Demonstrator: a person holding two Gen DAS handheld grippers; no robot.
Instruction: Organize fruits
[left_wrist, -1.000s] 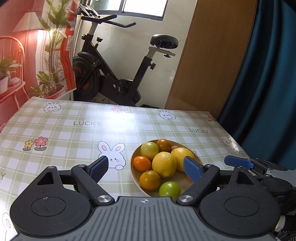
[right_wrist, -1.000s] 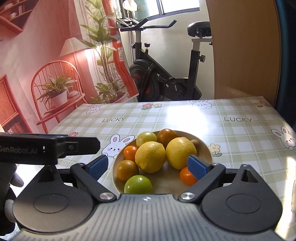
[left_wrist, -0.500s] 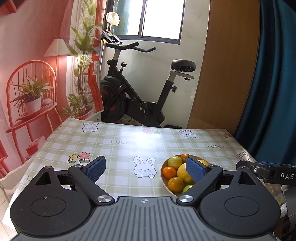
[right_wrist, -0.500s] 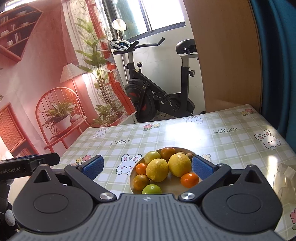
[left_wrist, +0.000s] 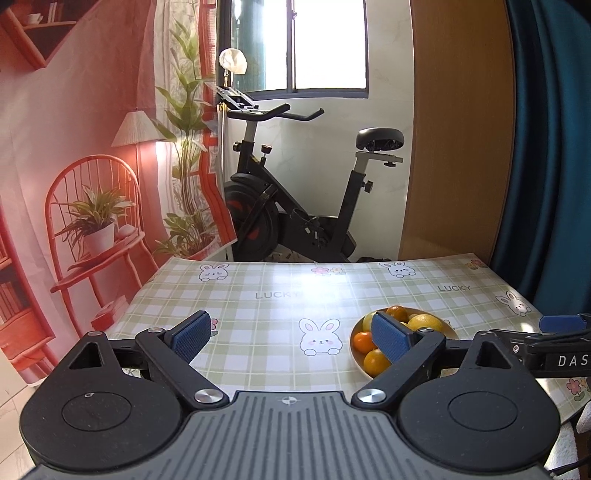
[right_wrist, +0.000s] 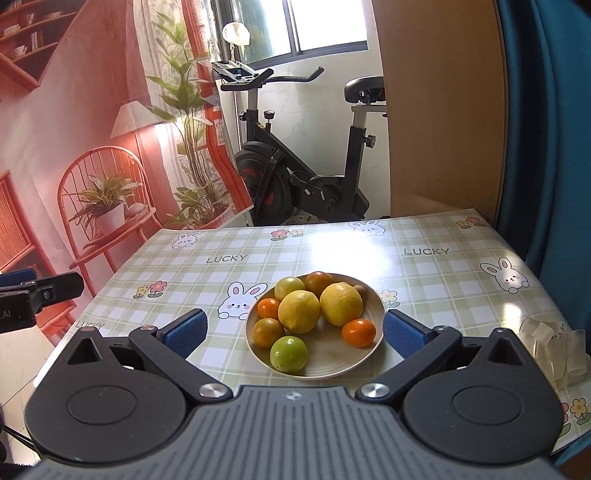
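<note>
A cream plate (right_wrist: 332, 369) on the checked tablecloth holds two lemons (right_wrist: 298, 311), two green fruits (right_wrist: 289, 353) and several oranges (right_wrist: 358, 332). My right gripper (right_wrist: 293, 328) hovers in front of and above the plate, open wide with nothing between its blue pads. My left gripper (left_wrist: 291, 334) is open and empty too, and hangs over bare cloth left of the plate (left_wrist: 448, 326). Its right finger hides part of the fruit. A blue pad (left_wrist: 557, 322) of the right tool shows at the left wrist view's right edge.
Crumpled clear plastic (right_wrist: 550, 343) lies near the table's right front edge. An exercise bike (left_wrist: 303, 218) stands behind the table's far edge. A pink printed backdrop (left_wrist: 92, 184) hangs on the left, a wooden panel and a blue curtain (right_wrist: 546, 129) on the right.
Both grippers have drawn back and risen from the plate, which now looks smaller. The left one has swung left, so the plate sits to its right. The right jaws have spread slightly.
</note>
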